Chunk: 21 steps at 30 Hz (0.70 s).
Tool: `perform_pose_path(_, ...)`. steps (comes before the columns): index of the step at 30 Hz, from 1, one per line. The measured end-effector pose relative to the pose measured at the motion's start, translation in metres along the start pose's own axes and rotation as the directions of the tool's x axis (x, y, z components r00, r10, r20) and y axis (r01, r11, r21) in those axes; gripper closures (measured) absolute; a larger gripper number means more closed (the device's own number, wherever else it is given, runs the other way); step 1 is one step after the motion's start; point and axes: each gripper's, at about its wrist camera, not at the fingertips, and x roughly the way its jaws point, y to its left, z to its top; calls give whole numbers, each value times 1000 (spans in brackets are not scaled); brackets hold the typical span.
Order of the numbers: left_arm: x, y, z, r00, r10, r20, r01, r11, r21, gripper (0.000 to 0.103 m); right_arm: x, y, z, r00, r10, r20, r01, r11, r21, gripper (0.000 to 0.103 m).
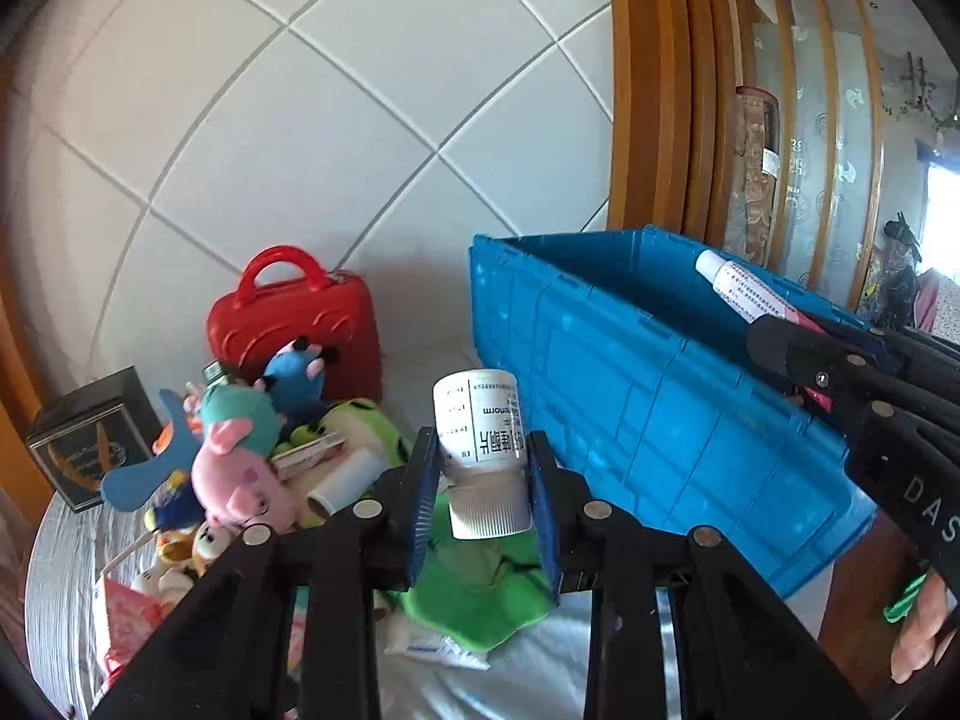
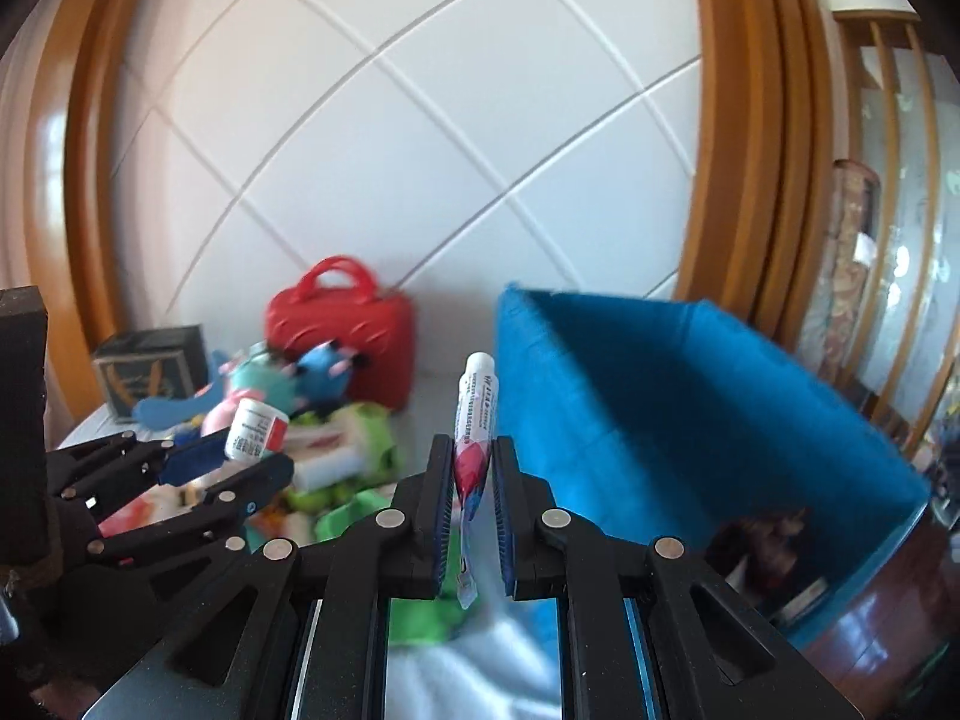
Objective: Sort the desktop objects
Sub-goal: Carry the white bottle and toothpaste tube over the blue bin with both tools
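In the left wrist view my left gripper (image 1: 482, 447) is shut on a white pill bottle (image 1: 480, 414), held cap down above the table. A blue crate (image 1: 630, 396) stands just right of it. At the right edge my right gripper (image 1: 780, 354) holds a white and pink tube (image 1: 741, 288) over the crate's rim. The right wrist view shows my right gripper (image 2: 471, 447) shut on that tube (image 2: 477, 402), nozzle pointing away. My left gripper (image 2: 240, 459) appears at the left with the bottle (image 2: 255, 426). The open crate (image 2: 660, 420) lies ahead to the right.
A pile of plush toys (image 1: 240, 450) and a green plush (image 1: 474, 594) cover the white table. A red carry case (image 1: 294, 330) and a dark box (image 1: 84, 438) stand against the tiled wall. A wooden door frame (image 1: 654, 90) rises behind the crate. A person's hand (image 1: 924, 630) shows at lower right.
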Motion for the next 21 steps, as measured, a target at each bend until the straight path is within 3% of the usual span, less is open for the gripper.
perform_pose_path(5,52,-85,64,997,-64,-43,63,998,-16,75,21,-106,24,995,-98,-8,98,995,11,90)
perform_pose_path(8,92,-137,93,984,-116,-133,116,993,-8,75,43,-162,25,989,-131,-61,134,990,36,90)
perform_pose_path(12,145,-191,115,941,-167,-295,171,985,-13,75,73,-222,22,978,-139,-157,150,987,64,90)
perform_pose_path(18,173,-239,100,859,-245,-449,271,963,-6,75,94,-264,-7,948,-158,-275,180,982,58,90)
perform_pose_path(21,173,-254,90,843,-258,-472,301,953,17,75,94,-273,-20,938,-165,-305,189,981,50,90)
